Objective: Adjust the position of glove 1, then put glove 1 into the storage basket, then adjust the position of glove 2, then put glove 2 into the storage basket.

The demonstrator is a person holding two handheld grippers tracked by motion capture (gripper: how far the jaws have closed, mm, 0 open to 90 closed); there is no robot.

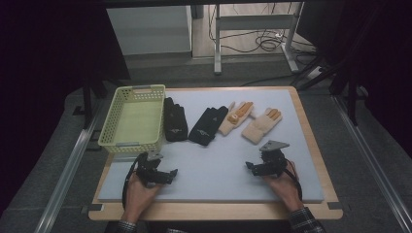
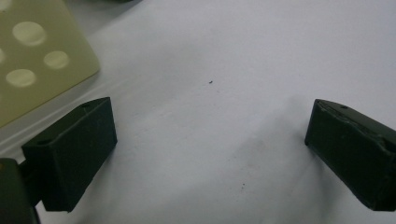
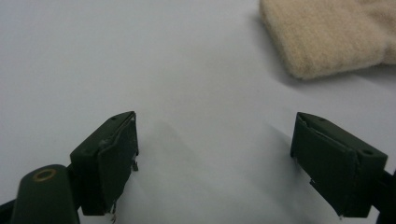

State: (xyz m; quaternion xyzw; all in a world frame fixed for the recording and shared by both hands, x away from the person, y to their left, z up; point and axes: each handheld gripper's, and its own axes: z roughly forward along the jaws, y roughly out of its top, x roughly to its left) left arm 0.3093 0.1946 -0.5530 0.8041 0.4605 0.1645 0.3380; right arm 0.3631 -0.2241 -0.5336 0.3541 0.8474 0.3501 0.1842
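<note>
High view, left to right, with the yellow basket [image 1: 132,118] as landmark: it sits at the far left of the white mat [image 1: 214,165] that covers the tabletop [image 1: 316,160], and nothing lies in it. Just right of the basket, touching its side, lies a black glove [image 1: 175,119]. Further right lies a second black glove [image 1: 209,125], then an orange-and-cream glove [image 1: 235,117], and last a cream glove [image 1: 262,124], the one farthest from the basket.

Your left tongs [image 1: 171,175] rest on the mat just in front of the basket's near wall, held in your left hand [image 1: 141,190]. Left gripper view: the jaws stand wide apart with bare mat between them, and the basket's perforated wall [image 2: 32,60] shows at upper left.

Your right tongs [image 1: 251,166] sit well to the right of the basket, in front of the cream glove and apart from it, held in your right hand [image 1: 284,187]. Right gripper view: the jaws stand wide apart, bare mat between them, and the cream glove's cuff [image 3: 327,35] lies ahead at upper right, untouched.
</note>
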